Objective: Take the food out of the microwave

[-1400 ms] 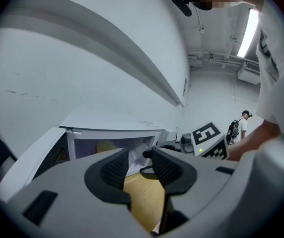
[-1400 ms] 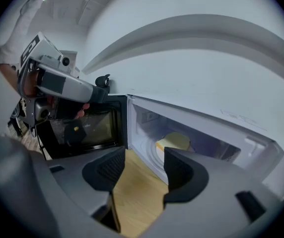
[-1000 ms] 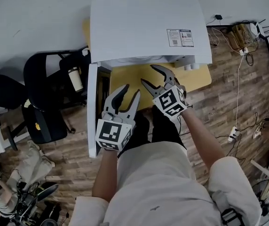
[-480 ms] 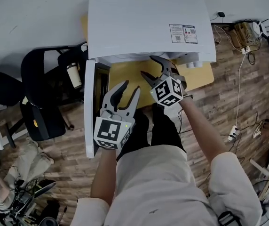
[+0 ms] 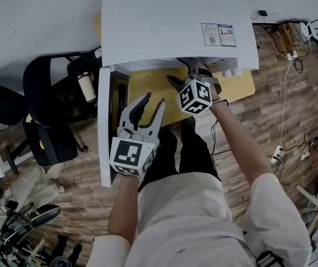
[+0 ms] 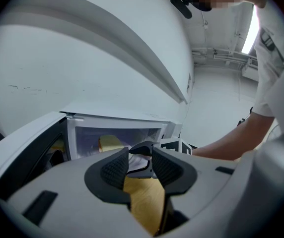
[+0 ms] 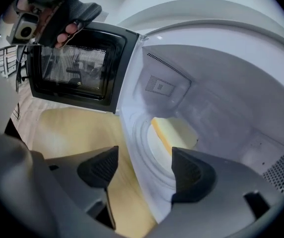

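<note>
Yellow table (image 5: 148, 88) carries a white microwave (image 5: 170, 21), its door (image 5: 104, 127) swung wide; the food (image 7: 174, 133), a yellow slice, lies inside on the turntable (image 7: 152, 150), just beyond the right gripper (image 7: 143, 157); its jaws are opening wide with nothing between the pads; the left gripper (image 5: 153, 100) hangs near the door, jaws slightly apart, empty.

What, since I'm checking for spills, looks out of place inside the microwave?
Nothing stands out: the yellow food sits on the white round base inside the microwave, with no spill visible around it.
</note>
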The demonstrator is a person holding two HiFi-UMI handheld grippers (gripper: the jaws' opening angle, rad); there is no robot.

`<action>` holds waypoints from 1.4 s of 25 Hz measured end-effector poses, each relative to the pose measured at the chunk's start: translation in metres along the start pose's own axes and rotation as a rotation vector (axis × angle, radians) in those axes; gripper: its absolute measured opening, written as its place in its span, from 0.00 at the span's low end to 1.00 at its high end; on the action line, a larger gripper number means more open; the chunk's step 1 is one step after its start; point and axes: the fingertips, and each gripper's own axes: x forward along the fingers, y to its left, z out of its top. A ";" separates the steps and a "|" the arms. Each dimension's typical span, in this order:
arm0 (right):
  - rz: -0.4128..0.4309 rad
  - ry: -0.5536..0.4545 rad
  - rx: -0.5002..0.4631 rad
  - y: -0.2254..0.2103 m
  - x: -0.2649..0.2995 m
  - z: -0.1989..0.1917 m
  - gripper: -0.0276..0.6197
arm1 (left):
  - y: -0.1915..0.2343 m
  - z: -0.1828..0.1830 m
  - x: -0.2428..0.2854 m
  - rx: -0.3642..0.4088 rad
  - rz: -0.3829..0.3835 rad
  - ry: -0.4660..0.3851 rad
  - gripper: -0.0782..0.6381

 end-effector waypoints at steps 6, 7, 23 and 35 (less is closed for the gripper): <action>0.015 0.045 -0.081 0.001 0.018 -0.004 0.58 | 0.001 -0.003 0.000 0.000 -0.005 0.006 0.28; 0.019 0.054 -0.095 0.001 0.021 -0.005 0.58 | 0.001 -0.004 0.000 0.000 -0.005 0.008 0.28; 0.087 0.161 -0.234 0.009 0.050 -0.017 0.60 | 0.007 -0.004 -0.003 -0.010 0.008 0.014 0.28; 0.078 0.157 -0.231 0.010 0.045 -0.016 0.54 | 0.001 -0.005 -0.003 -0.014 0.004 0.014 0.28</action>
